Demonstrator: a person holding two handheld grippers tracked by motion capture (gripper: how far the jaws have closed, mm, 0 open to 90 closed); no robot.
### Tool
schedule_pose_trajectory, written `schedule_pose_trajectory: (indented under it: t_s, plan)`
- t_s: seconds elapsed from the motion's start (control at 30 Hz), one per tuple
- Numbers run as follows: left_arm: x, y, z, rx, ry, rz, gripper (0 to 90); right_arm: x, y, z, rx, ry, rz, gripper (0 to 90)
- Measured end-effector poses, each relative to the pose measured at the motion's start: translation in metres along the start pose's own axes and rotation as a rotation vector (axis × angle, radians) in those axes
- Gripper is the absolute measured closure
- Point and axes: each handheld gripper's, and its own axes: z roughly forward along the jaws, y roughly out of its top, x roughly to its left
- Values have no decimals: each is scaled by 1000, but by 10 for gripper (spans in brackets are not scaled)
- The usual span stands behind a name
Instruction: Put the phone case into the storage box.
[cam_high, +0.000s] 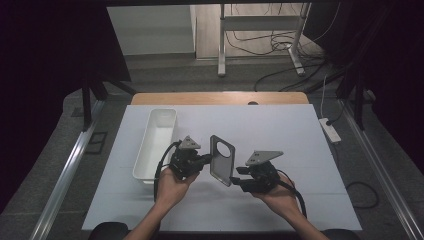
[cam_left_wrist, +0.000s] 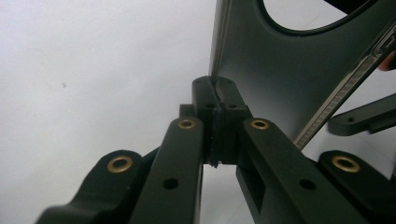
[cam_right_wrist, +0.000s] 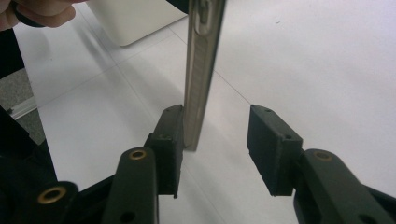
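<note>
On white table, beyond: cabled floor.

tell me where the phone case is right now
In the high view the phone case is held upright mid-table between both grippers, clamped by the left gripper, right of the white bin.

Dark case, black tools, white bench

The case was dark grey with a paler, finely ribbed edge. Both the left tool and the right tool were black with brass-coloured rivets, each topped by a grey plate. The bin was white, the bench white with a tan wooden far edge. The floor was grey, with black cables.
</note>
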Motion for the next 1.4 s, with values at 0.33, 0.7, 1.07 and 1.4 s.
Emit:
schedule_pose_trajectory:
  t_s: [0.33,0.7,1.07,1.4]
  plan:
    - [4,0,-5,-17,32,-15,890,-9,-4,-12,2,10,22,468]
    - [20,4,-20,-16,30,-54,891,-24,-12,-23,13,10,67,351]
    - [26,13,-22,18,25,-32,891,-28,-25,-33,42,4,84,234]
    - [34,19,-24,22,19,-47,891,-30,-36,-43,51,-46,88,124]
